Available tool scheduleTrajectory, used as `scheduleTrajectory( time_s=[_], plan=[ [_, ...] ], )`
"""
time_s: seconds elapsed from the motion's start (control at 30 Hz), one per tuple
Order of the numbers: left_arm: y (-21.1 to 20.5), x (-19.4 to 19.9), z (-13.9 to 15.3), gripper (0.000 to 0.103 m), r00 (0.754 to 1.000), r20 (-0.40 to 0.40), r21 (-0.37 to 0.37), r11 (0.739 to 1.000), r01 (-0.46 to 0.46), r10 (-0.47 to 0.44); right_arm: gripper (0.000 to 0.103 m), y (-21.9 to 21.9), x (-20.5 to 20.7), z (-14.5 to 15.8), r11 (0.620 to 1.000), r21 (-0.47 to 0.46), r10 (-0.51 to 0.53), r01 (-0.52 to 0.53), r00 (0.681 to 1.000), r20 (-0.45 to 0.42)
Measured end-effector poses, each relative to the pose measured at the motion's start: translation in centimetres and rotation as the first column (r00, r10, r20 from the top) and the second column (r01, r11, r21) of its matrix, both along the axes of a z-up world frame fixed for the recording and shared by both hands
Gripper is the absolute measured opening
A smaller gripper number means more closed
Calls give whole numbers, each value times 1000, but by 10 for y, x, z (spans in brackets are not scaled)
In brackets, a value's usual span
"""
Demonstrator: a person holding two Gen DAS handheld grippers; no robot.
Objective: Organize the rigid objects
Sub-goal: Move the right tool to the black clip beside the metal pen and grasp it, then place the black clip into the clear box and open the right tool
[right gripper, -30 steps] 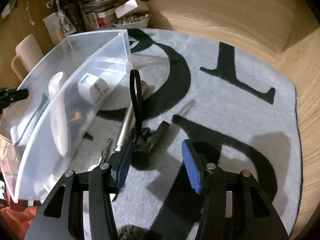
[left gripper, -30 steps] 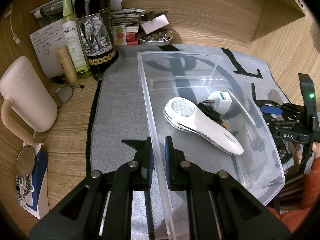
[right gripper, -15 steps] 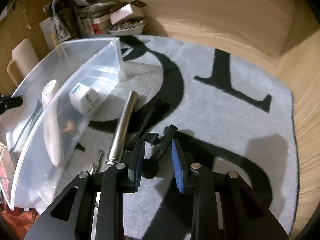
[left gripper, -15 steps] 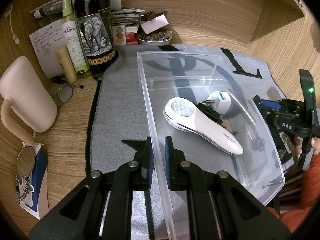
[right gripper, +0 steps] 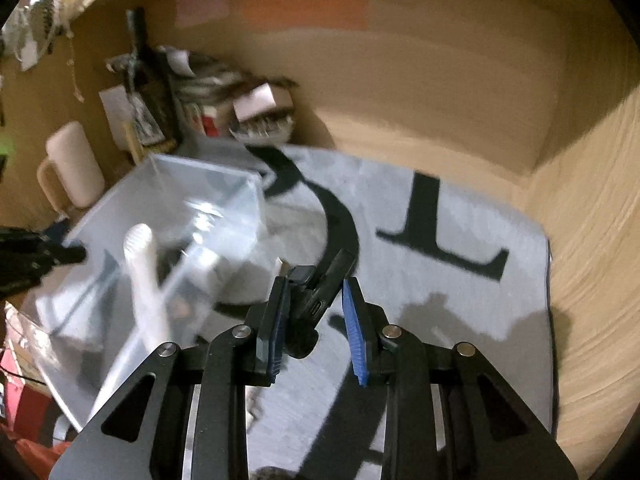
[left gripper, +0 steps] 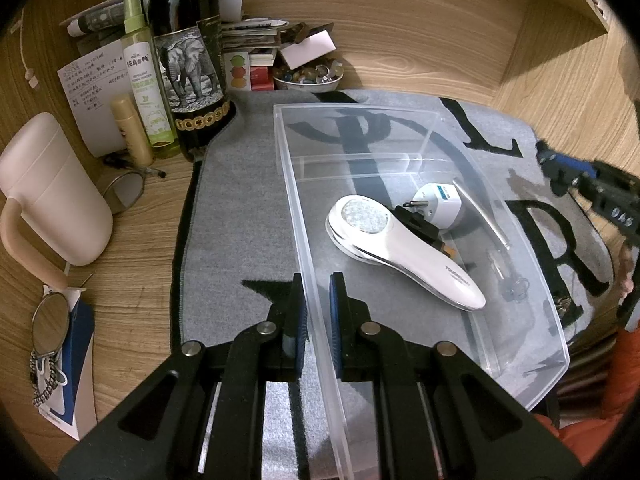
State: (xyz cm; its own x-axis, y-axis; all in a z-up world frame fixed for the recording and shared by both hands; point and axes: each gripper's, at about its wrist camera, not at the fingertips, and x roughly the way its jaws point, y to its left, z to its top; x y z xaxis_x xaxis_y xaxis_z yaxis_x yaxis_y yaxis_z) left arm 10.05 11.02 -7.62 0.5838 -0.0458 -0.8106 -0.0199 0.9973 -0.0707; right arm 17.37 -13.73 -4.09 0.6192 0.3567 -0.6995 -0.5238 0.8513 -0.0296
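A clear plastic bin (left gripper: pixel 536 344) sits on the grey mat. My left gripper (left gripper: pixel 317 320) is shut on its left wall. Inside lie a white handheld device (left gripper: pixel 400 252), a white plug adapter (left gripper: pixel 438 204) and a small black part. My right gripper (right gripper: pixel 314 316) is shut on a black gadget with a strap (right gripper: pixel 316 296) and holds it lifted above the mat, right of the bin (right gripper: pixel 168 220). The right gripper also shows at the right edge of the left wrist view (left gripper: pixel 592 192). The right wrist view is blurred by motion.
A wine bottle (left gripper: pixel 188 60), a green spray bottle (left gripper: pixel 146 80), a cream jug (left gripper: pixel 48 192), papers and a small bowl (left gripper: pixel 310 78) crowd the back left. A metal tube (left gripper: pixel 484 216) lies beyond the bin's right wall. Wooden walls close in behind and on the right.
My right gripper closed on the black gadget and lifted it off the mat, rising and tilting up. My left gripper has kept its hold on the bin wall.
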Motion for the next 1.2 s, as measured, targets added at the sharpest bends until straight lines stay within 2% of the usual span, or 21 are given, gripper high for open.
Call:
scheduleTrajectory(
  time_s=[0.2, 0.5, 0.7, 1.2],
  plan=[
    [0, 0, 0, 10, 1000, 0, 0, 1000, -1, 1, 25, 23, -13, 24, 997, 33, 71, -74, 995, 66],
    [-1, 0, 0, 10, 1000, 1, -2, 1000, 0, 0, 25, 61, -25, 35, 983, 40, 174, -178, 980, 99],
    [-3, 1, 1, 10, 1000, 1, -3, 1000, 4, -4, 25, 82, -24, 26, 974, 20, 223, -225, 972, 72],
    [-3, 1, 1, 10, 1000, 2, -8, 1000, 7, -7, 25, 124, -11, -28, 952, -80, 288, -294, 954, -82]
  ],
)
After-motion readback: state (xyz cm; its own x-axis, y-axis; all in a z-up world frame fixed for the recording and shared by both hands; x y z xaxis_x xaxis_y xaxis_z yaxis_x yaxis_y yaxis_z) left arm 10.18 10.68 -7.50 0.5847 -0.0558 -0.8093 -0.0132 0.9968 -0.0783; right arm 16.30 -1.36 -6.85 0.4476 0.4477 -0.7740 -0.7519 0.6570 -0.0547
